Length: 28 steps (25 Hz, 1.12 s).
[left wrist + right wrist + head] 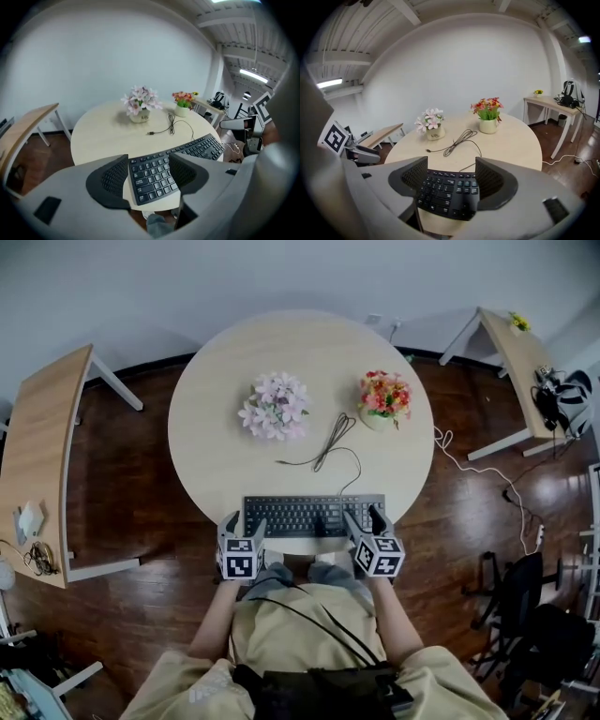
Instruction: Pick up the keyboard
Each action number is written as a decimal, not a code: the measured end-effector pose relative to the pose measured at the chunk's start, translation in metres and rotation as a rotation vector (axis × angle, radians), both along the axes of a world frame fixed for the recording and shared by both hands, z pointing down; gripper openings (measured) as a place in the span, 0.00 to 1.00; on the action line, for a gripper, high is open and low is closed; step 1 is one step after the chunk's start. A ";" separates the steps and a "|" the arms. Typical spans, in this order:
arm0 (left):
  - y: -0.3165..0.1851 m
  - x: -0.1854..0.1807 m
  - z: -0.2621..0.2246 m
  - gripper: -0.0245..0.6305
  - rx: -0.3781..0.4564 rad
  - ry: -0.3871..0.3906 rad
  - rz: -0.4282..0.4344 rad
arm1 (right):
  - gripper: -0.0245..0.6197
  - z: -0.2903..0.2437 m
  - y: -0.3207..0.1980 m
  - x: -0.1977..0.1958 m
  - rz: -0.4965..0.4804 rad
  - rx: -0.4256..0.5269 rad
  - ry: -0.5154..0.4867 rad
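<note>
A black keyboard (312,516) lies along the near edge of the round pale table (216,456), and its cable (333,439) coils toward the middle. My left gripper (244,519) sits at the keyboard's left end, its jaws apart on either side of that end. In the left gripper view the keyboard's (152,180) left keys show in the gap of the left gripper (148,161). My right gripper (364,517) stands at the right end in the same way. The right gripper view shows the keys (445,192) between the right gripper's (451,164) jaws. No pad presses on the keyboard.
A pot of pink flowers (275,406) and a pot of red flowers (384,397) stand behind the cable. Wooden desks flank the table at left (37,456) and back right (516,352). A white cord (478,470) trails over the dark floor beside a black chair (525,587).
</note>
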<state>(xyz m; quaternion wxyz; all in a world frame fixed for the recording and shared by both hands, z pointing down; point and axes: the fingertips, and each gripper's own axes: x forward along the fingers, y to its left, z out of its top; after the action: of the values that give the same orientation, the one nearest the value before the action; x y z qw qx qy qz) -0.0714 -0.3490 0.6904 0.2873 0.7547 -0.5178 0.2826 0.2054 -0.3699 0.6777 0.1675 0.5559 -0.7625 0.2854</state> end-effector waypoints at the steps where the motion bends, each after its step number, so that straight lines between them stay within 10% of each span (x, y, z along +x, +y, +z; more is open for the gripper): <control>1: 0.001 -0.003 0.011 0.45 -0.037 0.003 -0.021 | 0.54 0.008 0.000 0.012 0.010 -0.018 -0.006; 6: 0.004 -0.025 0.065 0.47 -0.156 -0.001 -0.083 | 0.54 0.060 0.010 0.078 0.030 -0.154 0.019; 10: 0.011 -0.019 0.091 0.68 -0.278 0.082 -0.091 | 0.54 0.090 0.019 0.120 0.064 -0.240 -0.014; 17: 0.011 -0.005 0.115 0.84 -0.383 0.106 -0.014 | 0.80 0.115 0.011 0.100 -0.117 -0.301 -0.103; 28: 0.004 -0.005 0.115 0.82 -0.336 0.121 -0.079 | 0.60 0.120 0.006 0.087 -0.179 -0.315 -0.262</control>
<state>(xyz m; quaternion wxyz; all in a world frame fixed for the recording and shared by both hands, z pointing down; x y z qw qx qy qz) -0.0763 -0.3450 0.8055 0.4510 0.6908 -0.4742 0.3076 0.2928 -0.3642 0.7976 0.1765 0.4112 -0.7702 0.4545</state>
